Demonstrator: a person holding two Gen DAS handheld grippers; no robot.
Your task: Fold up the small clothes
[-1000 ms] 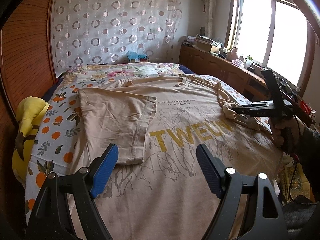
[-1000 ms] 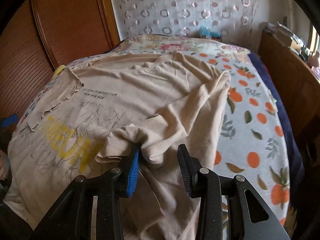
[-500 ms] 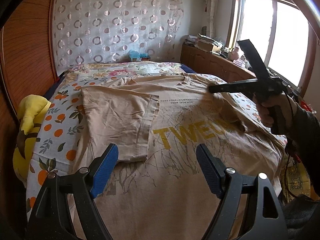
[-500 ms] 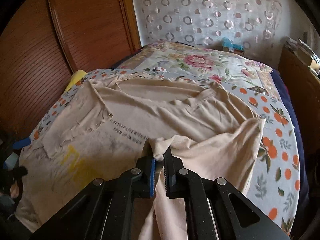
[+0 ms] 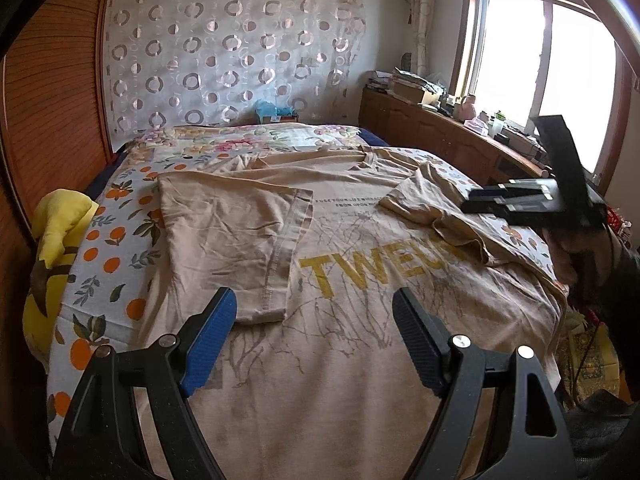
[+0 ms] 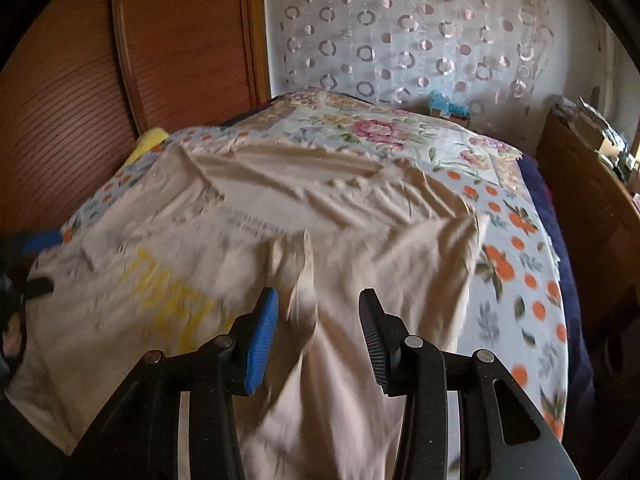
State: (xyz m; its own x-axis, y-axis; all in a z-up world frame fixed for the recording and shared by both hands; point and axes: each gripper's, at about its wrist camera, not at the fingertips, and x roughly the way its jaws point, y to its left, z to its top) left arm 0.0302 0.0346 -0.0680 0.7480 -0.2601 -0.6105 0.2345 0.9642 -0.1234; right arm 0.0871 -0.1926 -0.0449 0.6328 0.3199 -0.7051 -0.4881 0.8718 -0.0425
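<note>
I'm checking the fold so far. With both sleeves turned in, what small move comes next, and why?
Probably smooth the right sleeve flat: it lies bunched on the beige T-shirt, while the left sleeve lies flat. The right claw has just been opening with no pad on cloth; the left claw hangs open.

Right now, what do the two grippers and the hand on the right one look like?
Both are black two-finger frames with silver pivot screws. On the left gripper and the right gripper, one ribbed pad is blue and the other black. From the left wrist view, the right one shows a tall black upright plate, a thin black cable hanging below, and a hand in a dark sleeve.
</note>
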